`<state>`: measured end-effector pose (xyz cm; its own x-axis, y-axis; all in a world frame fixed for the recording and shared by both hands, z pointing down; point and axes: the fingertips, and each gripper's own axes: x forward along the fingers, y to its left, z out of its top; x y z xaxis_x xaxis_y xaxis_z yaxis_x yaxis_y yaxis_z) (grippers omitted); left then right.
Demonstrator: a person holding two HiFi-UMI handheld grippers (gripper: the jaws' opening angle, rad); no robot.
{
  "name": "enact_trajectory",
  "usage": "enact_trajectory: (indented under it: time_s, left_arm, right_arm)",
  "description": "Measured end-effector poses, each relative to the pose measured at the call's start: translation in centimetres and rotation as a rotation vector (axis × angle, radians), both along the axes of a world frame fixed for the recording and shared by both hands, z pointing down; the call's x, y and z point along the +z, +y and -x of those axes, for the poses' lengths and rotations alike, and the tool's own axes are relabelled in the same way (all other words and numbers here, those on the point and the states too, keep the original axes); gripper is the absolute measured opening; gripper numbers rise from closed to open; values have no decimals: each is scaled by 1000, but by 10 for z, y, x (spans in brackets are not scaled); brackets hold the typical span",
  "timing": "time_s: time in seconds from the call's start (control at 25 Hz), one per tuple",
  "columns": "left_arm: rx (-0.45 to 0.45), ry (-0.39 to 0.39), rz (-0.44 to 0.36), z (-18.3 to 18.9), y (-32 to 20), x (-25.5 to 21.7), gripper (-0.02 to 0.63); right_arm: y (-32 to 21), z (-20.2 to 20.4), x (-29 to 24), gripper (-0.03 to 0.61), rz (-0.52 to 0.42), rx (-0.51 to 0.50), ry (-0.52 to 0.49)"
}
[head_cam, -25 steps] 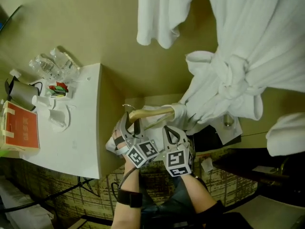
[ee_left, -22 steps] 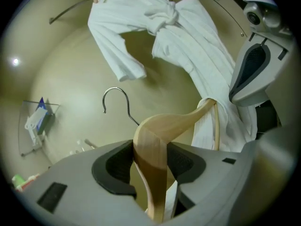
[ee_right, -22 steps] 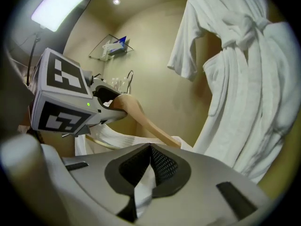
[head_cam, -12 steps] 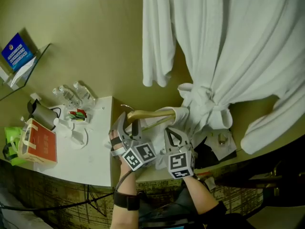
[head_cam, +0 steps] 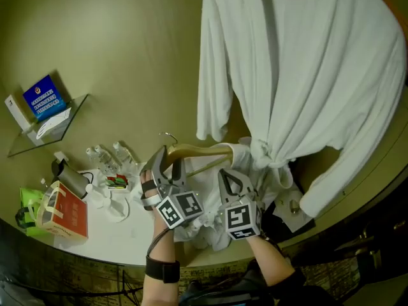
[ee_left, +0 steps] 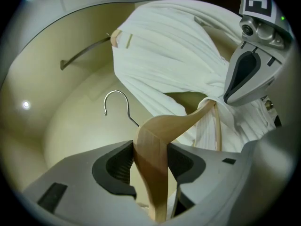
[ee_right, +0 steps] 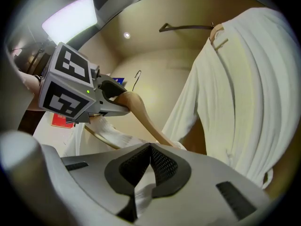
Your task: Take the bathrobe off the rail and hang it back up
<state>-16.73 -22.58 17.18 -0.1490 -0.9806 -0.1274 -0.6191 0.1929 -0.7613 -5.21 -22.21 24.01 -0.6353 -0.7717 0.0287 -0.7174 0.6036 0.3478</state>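
A wooden hanger point(head_cam: 197, 152) with a metal hook point(ee_left: 116, 98) carries a white bathrobe point(head_cam: 207, 225) that bunches below both grippers. My left gripper point(head_cam: 167, 163) is shut on the hanger's left arm point(ee_left: 153, 149), seen edge-on between its jaws. My right gripper point(head_cam: 233, 182) is shut on the bathrobe's white cloth point(ee_right: 142, 191) at the hanger's right end. A second white robe point(head_cam: 306, 75) hangs from the rail point(ee_right: 186, 27) above and ahead; the rail also shows in the left gripper view point(ee_left: 84, 55). The hook is below the rail and apart from it.
A white table point(head_cam: 127, 238) at lower left bears water bottles point(head_cam: 109, 154), a kettle point(head_cam: 72, 182) and a red box point(head_cam: 62, 213). A glass wall shelf point(head_cam: 48, 125) holds a blue card. A dark bag point(head_cam: 287, 220) sits at the right under the hanging robe.
Both grippers have risen together with the hanger and its robe. The view has tilted up, so the hanging robe's collar and the shelf now show.
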Motion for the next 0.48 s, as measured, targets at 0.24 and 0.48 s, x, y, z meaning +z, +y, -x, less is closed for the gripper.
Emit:
enact_trajectory:
  time_s: [0.24,0.48]
  left_arm:
    - [73,-23,-92,2,6,-82,207]
    - [187,-56,-153,-1,6,-151,207]
  right_arm:
    - [4,15,-83,23,-159,2,-21]
    - [15,27,-175,23,-331,37,-23]
